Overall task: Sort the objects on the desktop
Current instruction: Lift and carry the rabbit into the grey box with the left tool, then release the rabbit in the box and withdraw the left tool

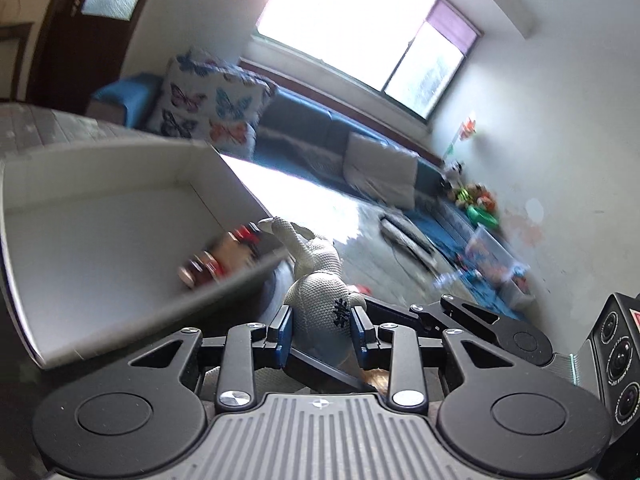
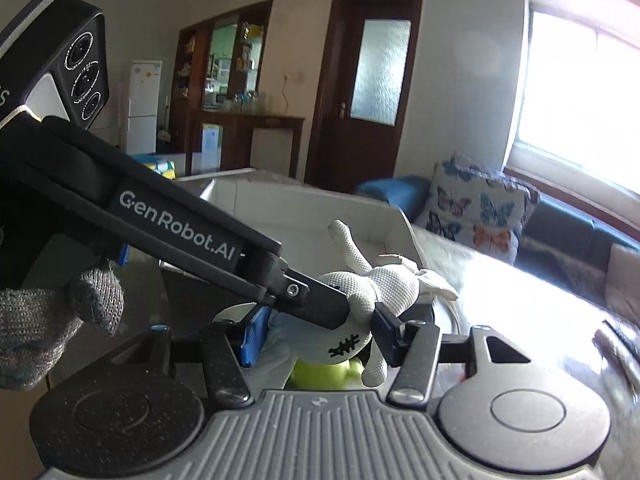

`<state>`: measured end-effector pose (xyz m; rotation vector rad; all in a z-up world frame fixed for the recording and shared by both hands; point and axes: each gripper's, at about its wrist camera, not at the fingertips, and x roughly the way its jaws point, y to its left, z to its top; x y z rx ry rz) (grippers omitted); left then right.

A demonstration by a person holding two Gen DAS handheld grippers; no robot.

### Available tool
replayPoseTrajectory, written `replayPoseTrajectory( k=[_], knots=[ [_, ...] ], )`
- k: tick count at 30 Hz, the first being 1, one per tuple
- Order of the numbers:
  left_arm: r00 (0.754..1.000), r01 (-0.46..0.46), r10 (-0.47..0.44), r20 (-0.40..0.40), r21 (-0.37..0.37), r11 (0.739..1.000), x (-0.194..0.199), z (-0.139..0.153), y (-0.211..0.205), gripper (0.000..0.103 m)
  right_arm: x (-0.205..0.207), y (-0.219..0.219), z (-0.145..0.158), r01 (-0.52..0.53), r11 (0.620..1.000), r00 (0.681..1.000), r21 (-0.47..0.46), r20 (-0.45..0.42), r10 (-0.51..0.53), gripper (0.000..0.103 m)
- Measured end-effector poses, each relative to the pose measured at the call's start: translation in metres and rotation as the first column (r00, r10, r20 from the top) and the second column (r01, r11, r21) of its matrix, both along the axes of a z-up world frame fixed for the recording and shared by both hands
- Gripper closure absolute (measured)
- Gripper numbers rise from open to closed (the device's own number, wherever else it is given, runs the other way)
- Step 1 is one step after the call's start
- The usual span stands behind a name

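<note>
A white knitted plush toy (image 1: 316,292) with black stitching sits between the blue pads of my left gripper (image 1: 322,332), which is shut on it. The toy hangs beside the near corner of a white box (image 1: 100,216) that holds a red and brown toy car (image 1: 224,252). In the right wrist view the same plush toy (image 2: 380,284) is pinched by the left gripper's black fingers (image 2: 320,308), right in front of my right gripper (image 2: 320,336), whose jaws stand apart around it. A yellow-green object (image 2: 328,376) lies beneath, partly hidden.
The white box (image 2: 304,208) stands on a glossy table with strong glare (image 2: 520,304). A butterfly cushion (image 1: 208,104) and blue sofa (image 1: 312,136) lie beyond. Toys and a clear bin (image 1: 492,256) sit on the floor. A gloved hand (image 2: 48,320) holds the left gripper.
</note>
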<state>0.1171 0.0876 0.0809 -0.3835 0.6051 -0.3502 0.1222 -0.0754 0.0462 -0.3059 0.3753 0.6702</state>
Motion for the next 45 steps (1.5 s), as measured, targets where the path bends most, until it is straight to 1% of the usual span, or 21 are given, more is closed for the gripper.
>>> replayPoseTrajectory(
  k=[5, 12, 18, 27, 30, 32, 35, 38, 40, 43, 45],
  knots=[
    [0.998, -0.054, 0.053, 0.034, 0.023, 0.998, 0.014, 0.011, 0.027, 0.070, 0.024, 0.031, 0.009, -0.031, 0.999, 0.999, 0.018, 0.023, 0.030, 0.047],
    [0.994, -0.105, 0.102, 0.038, 0.070, 0.992, 0.045, 0.017, 0.054, 0.070, 0.062, 0.065, 0.010, -0.039, 0.998, 0.999, 0.053, 0.006, 0.039, 0.047],
    [0.991, -0.134, 0.134, 0.005, 0.098, 0.986, 0.069, 0.002, 0.071, 0.070, 0.097, 0.087, -0.003, -0.029, 0.996, 0.998, 0.083, -0.061, 0.034, 0.047],
    [0.980, -0.175, 0.184, -0.072, 0.122, 0.977, 0.087, -0.025, 0.090, 0.069, 0.130, 0.110, -0.032, -0.048, 0.997, 0.988, 0.061, -0.145, 0.056, 0.047],
    [0.975, -0.194, 0.206, -0.082, 0.130, 0.972, 0.089, -0.029, 0.094, 0.069, 0.135, 0.119, -0.038, -0.050, 0.998, 0.986, 0.049, -0.156, 0.057, 0.047],
    [0.972, -0.203, 0.216, -0.098, 0.128, 0.971, 0.090, -0.031, 0.099, 0.069, 0.140, 0.124, -0.040, -0.062, 0.997, 0.982, 0.044, -0.173, 0.069, 0.044],
    [0.968, -0.212, 0.226, -0.109, 0.127, 0.969, 0.089, -0.033, 0.103, 0.067, 0.144, 0.124, -0.042, -0.079, 0.995, 0.976, 0.054, -0.200, 0.088, 0.043],
    [0.966, -0.216, 0.230, -0.116, 0.121, 0.969, 0.086, -0.033, 0.105, 0.067, 0.144, 0.124, -0.043, -0.086, 0.995, 0.973, 0.052, -0.210, 0.095, 0.041],
    [0.965, -0.227, 0.241, -0.101, 0.134, 0.965, 0.084, -0.030, 0.104, 0.068, 0.141, 0.127, -0.043, -0.092, 0.995, 0.973, 0.046, -0.208, 0.100, 0.039],
    [0.964, -0.246, 0.260, -0.062, 0.174, 0.954, 0.083, -0.024, 0.103, 0.068, 0.136, 0.126, -0.041, -0.092, 0.995, 0.975, 0.039, -0.199, 0.098, 0.038],
    [0.962, -0.251, 0.267, -0.061, 0.190, 0.949, 0.083, -0.022, 0.101, 0.068, 0.134, 0.123, -0.039, -0.083, 0.996, 0.977, 0.042, -0.194, 0.090, 0.035]
  ],
)
